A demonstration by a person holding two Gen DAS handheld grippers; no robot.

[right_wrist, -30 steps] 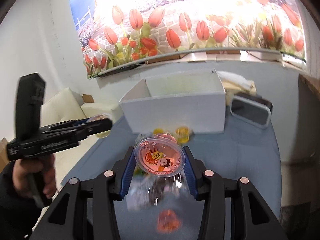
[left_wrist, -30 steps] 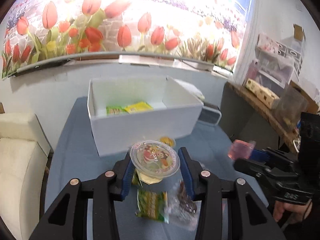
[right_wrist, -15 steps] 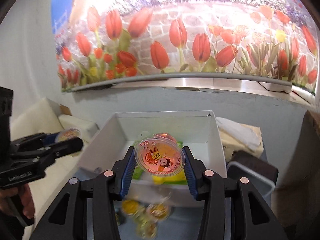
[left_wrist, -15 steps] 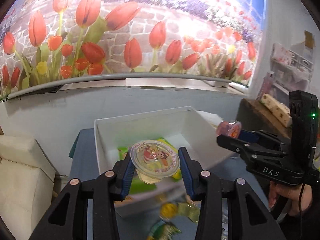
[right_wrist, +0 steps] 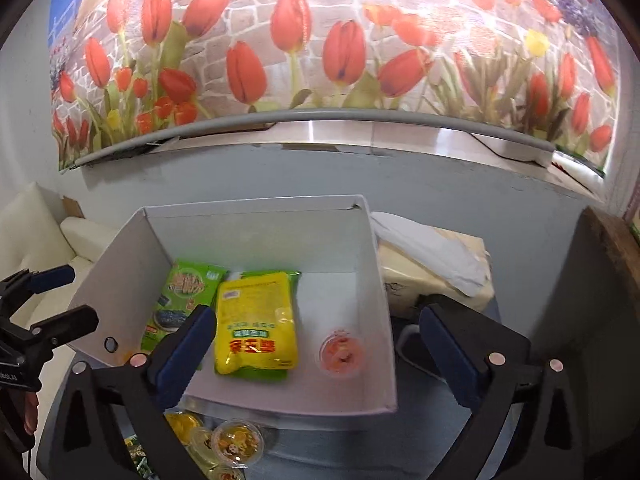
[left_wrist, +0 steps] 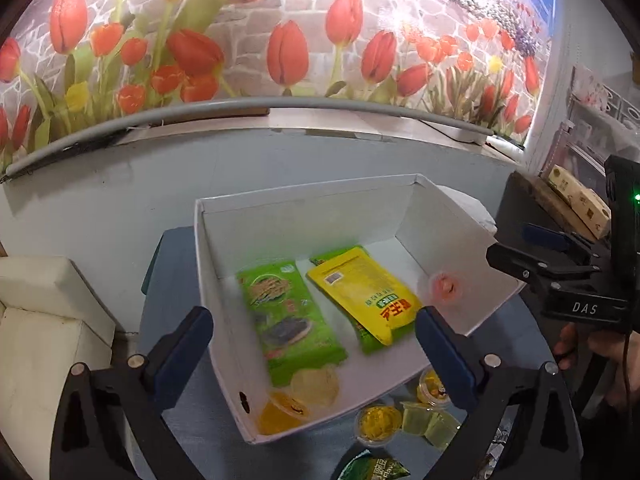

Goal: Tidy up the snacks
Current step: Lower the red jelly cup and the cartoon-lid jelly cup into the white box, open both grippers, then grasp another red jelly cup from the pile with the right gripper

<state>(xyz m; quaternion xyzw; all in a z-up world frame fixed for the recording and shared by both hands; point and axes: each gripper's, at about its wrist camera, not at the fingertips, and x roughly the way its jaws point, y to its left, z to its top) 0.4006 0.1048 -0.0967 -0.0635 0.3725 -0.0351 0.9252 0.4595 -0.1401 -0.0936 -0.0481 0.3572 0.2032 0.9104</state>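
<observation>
Left gripper (left_wrist: 314,334) and right gripper (right_wrist: 316,340), jaws opening with nothing between them, hang above the white cardboard box (right_wrist: 256,210), presumably so snacks fall inside. Small yellow jelly cups (right_wrist: 236,442) wait on the blue tabletop (left_wrist: 172,280) outside. Within the box: a pink jelly cup (right_wrist: 340,354), a yellow pouch (right_wrist: 256,320) overlapping a green packet (right_wrist: 182,292).

In the left wrist view the pink jelly cup (left_wrist: 443,289) inside the white box (left_wrist: 304,212) is a blur, and so is the yellow cup (left_wrist: 316,384) near its front wall. A green packet (left_wrist: 374,469) is cut off by the bottom edge. In the right wrist view the gripper's finger (right_wrist: 182,354) hides part of the green seaweed pack (right_wrist: 180,300).
</observation>
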